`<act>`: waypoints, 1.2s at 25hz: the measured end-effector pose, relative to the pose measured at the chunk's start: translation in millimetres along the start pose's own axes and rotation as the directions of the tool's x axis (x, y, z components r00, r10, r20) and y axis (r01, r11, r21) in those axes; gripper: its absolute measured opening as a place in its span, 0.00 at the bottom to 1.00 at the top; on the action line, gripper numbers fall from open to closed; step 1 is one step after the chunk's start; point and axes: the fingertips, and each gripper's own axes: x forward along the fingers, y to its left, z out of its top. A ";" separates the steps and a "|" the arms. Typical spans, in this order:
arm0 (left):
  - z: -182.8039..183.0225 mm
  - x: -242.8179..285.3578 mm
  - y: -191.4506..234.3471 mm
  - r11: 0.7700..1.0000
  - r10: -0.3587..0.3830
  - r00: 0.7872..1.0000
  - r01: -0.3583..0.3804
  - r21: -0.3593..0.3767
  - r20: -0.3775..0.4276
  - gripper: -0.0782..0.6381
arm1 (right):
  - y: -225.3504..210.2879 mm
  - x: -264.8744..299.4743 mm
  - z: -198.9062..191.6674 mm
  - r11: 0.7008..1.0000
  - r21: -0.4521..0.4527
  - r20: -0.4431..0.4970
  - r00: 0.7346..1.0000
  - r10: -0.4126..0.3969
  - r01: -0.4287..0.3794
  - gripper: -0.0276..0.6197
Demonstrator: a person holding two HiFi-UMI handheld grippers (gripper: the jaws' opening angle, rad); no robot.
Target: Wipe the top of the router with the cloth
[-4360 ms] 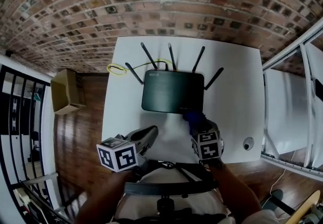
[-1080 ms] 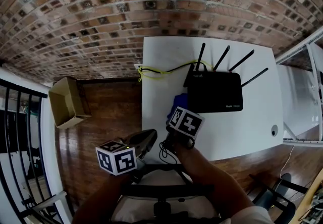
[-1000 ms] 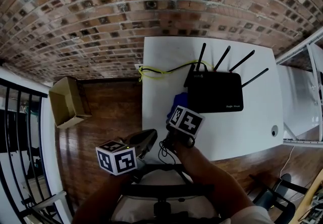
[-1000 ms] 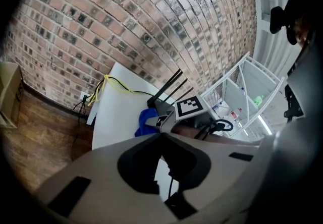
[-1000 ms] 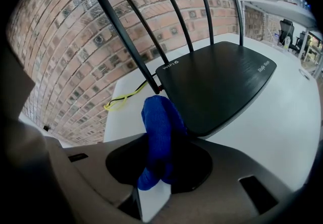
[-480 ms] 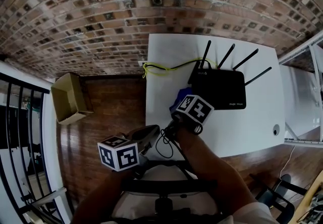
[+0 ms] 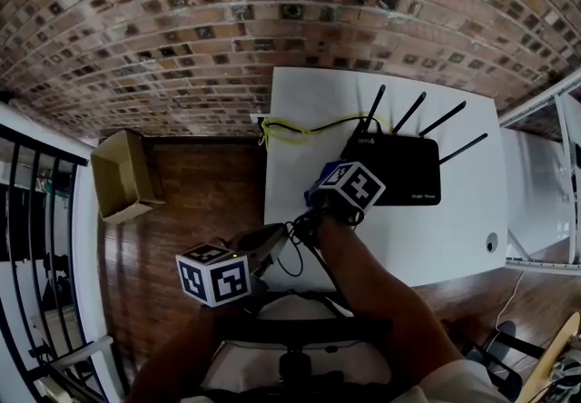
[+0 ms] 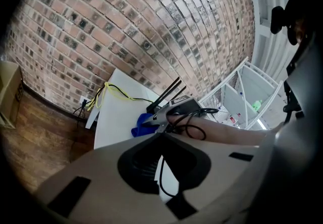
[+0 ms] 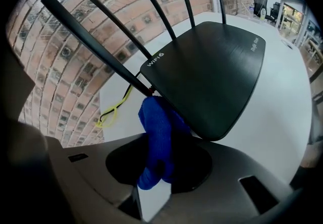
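Note:
The black router (image 7: pixel 399 171) with several antennas lies on the white table (image 7: pixel 454 229). In the right gripper view its glossy top (image 9: pixel 214 66) fills the middle. My right gripper (image 7: pixel 334 192) is shut on the blue cloth (image 9: pixel 157 132), which bunches up against the router's left edge, near the base of an antenna. In the head view only a bit of the cloth (image 7: pixel 319 183) shows, beside the marker cube. My left gripper (image 7: pixel 265 242) hangs off the table's near left corner, shut with nothing in it. From the left gripper view (image 8: pixel 161 140) the cloth (image 8: pixel 142 124) looks far ahead.
A yellow and black cable (image 7: pixel 292 128) loops on the table's far left. A small round disc (image 7: pixel 491 243) sits near the right front. A cardboard box (image 7: pixel 123 176) stands on the wooden floor to the left. The brick wall (image 7: pixel 272 11) lies behind, and a white metal frame (image 7: pixel 545 93) to the right.
My right gripper has carried the cloth forward and to the right, from the table beside the router up to its left edge. The left gripper has barely moved.

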 end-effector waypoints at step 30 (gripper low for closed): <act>1.5 -4.9 7.8 0.999 0.031 0.999 -0.030 -0.033 0.025 0.15 | 60.4 17.7 36.2 0.916 -0.323 -0.009 0.968 0.249 -0.239 0.22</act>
